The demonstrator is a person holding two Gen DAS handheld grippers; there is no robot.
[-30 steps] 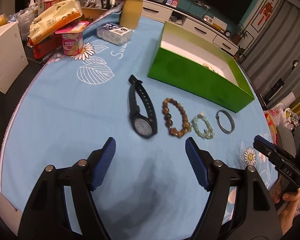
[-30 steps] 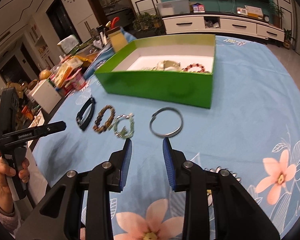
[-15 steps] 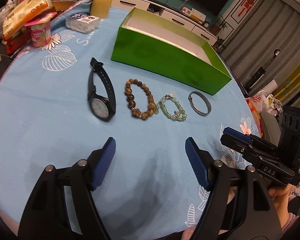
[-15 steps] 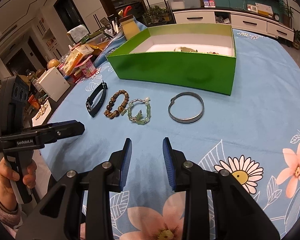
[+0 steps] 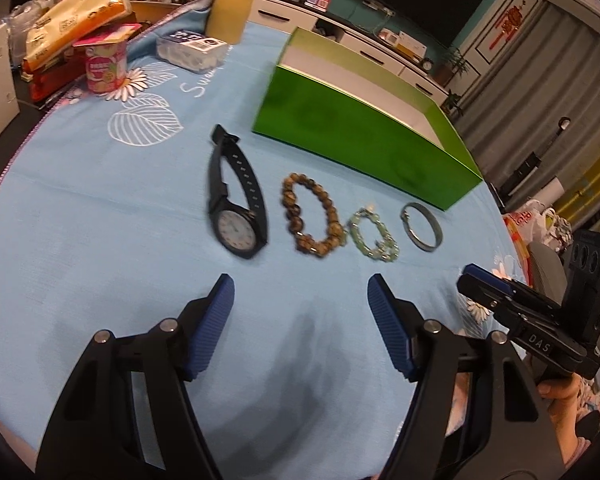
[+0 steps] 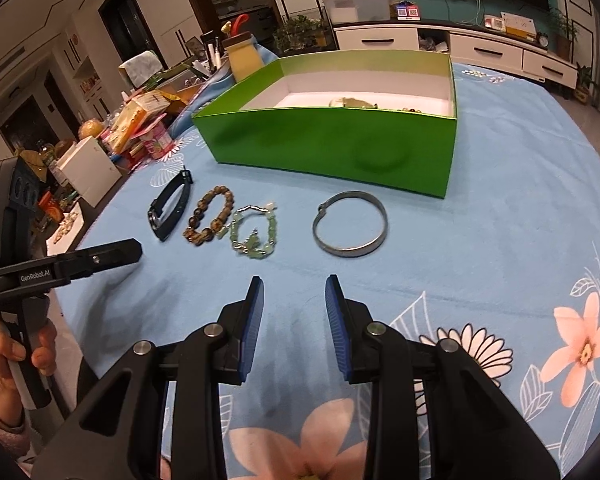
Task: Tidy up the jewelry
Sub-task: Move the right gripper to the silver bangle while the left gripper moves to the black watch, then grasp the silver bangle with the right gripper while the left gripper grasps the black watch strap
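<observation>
Now, left to right before the green box [image 6: 332,148] lie watch [image 5: 236,204], brown beads [image 5: 312,216], floppy green bracelet [image 5: 374,236], and stiff, slippery bangle [image 6: 350,224], best pinched across its rim, while left gripper [image 5: 300,300] closes empty and right gripper [image 6: 294,300] hovers, narrowly parted, empty.

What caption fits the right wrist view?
Open right tool hovers before bangle, two bracelets and watch beside green box.
</observation>
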